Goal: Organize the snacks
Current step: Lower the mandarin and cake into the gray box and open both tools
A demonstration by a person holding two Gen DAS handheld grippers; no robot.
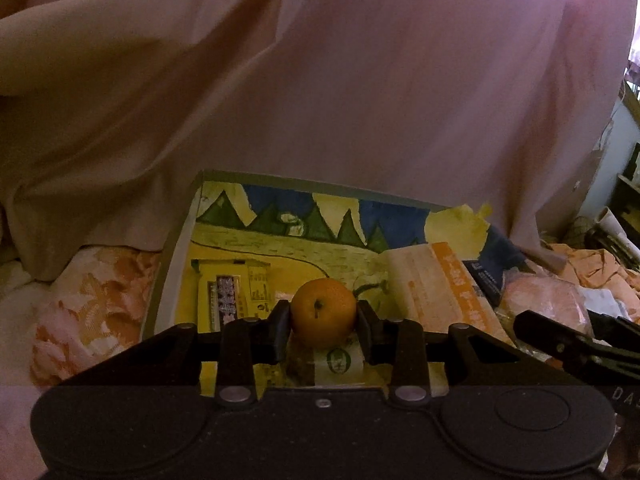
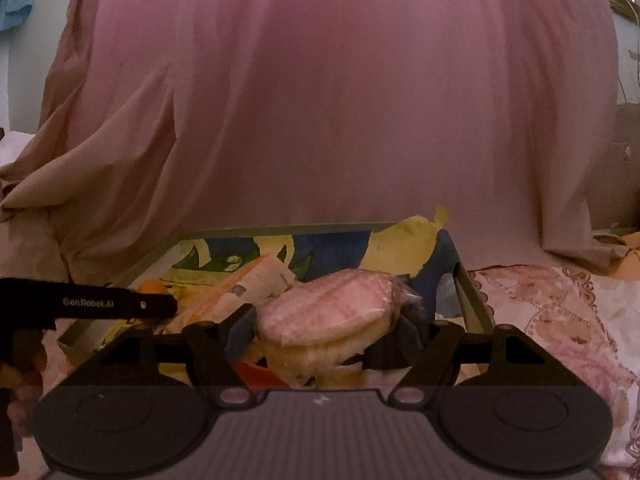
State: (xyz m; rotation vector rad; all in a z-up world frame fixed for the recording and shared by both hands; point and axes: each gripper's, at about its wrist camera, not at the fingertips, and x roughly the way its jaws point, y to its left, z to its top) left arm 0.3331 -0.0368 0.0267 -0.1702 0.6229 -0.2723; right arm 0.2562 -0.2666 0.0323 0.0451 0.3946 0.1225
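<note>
My left gripper (image 1: 323,320) is shut on a small orange (image 1: 323,311), held just above a shallow box (image 1: 172,248) lined with painted paper. In the box lie a yellow packet (image 1: 230,292) and an orange-and-white packet (image 1: 440,280). My right gripper (image 2: 326,332) is shut on a clear-wrapped packet of pale pink buns (image 2: 328,316) over the right part of the box (image 2: 280,229). From the left wrist view, one finger of the right gripper (image 1: 552,336) shows at the right, with the bun packet (image 1: 536,300) behind it. A finger of the left gripper (image 2: 160,306) and the orange (image 2: 154,286) show at the left of the right wrist view.
A large pinkish-beige cloth (image 1: 360,80) hangs right behind the box and fills the upper half of both views. The box rests on a floral bedspread (image 1: 80,300) that also spreads to its right (image 2: 560,312). Crumpled orange fabric and clutter (image 1: 600,264) lie at the far right.
</note>
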